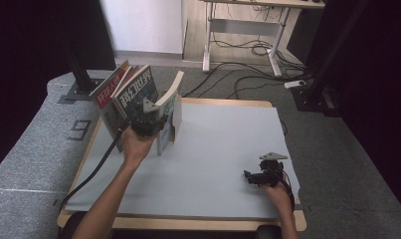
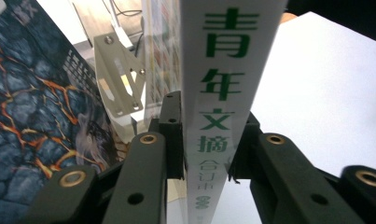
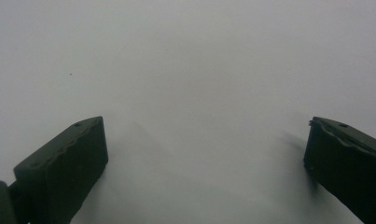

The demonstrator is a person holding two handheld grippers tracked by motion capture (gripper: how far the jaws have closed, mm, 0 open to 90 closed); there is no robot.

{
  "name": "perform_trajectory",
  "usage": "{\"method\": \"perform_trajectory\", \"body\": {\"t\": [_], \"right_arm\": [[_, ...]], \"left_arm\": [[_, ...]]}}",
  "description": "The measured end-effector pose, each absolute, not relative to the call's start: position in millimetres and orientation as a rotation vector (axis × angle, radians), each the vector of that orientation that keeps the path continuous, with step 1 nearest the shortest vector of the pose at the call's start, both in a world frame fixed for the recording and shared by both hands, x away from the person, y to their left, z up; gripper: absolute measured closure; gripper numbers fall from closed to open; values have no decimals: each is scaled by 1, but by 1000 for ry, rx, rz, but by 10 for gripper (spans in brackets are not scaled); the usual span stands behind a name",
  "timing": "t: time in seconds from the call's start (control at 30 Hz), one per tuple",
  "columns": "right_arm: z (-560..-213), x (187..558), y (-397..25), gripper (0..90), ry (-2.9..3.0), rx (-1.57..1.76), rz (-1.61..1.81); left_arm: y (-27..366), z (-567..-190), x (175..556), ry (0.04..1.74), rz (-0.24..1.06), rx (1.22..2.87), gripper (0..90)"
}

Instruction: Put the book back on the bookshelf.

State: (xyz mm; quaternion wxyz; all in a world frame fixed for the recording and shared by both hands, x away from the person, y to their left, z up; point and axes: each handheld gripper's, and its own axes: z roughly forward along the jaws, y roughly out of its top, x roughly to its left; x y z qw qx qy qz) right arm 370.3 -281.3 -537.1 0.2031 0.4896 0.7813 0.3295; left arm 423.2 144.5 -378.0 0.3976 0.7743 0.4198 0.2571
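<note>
**Thick digest pinched by its spine**

The left gripper [image 2: 206, 140] clamps the white-spined book [image 2: 223, 93], standing at the table's [image 1: 228, 149] far-left beside leaning magazines [image 1: 126, 92]. It looks heavy and floppy; grip low on the spine. The right gripper [image 3: 206, 158] gapes wide, empty.

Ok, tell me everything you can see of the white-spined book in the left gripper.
The book is a thick paperback whose white spine carries green Chinese characters. It stands upright near the table's far left, tilted a little, rightmost of the standing books. The left gripper is shut on its spine, a jaw on each cover. Whether it touches its neighbours is unclear.
</note>
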Motion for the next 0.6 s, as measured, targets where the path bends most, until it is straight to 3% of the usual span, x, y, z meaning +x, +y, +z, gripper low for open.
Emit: {"method": "perform_trajectory", "body": {"t": [0.17, 0.3, 0.43, 0.6], "right_arm": [[-537, 370, -281, 0, 2179, 1366, 920], [-537, 370, -281, 0, 2179, 1366, 921], [-537, 370, -281, 0, 2179, 1366, 921], [-537, 370, -281, 0, 2179, 1366, 920]], "left_arm": [[140, -385, 421, 1051, 622, 2006, 629], [142, -393, 419, 1050, 582, 1992, 615], [149, -402, 418, 1045, 549, 1992, 619], [151, -400, 422, 1061, 576, 1975, 686]]}}
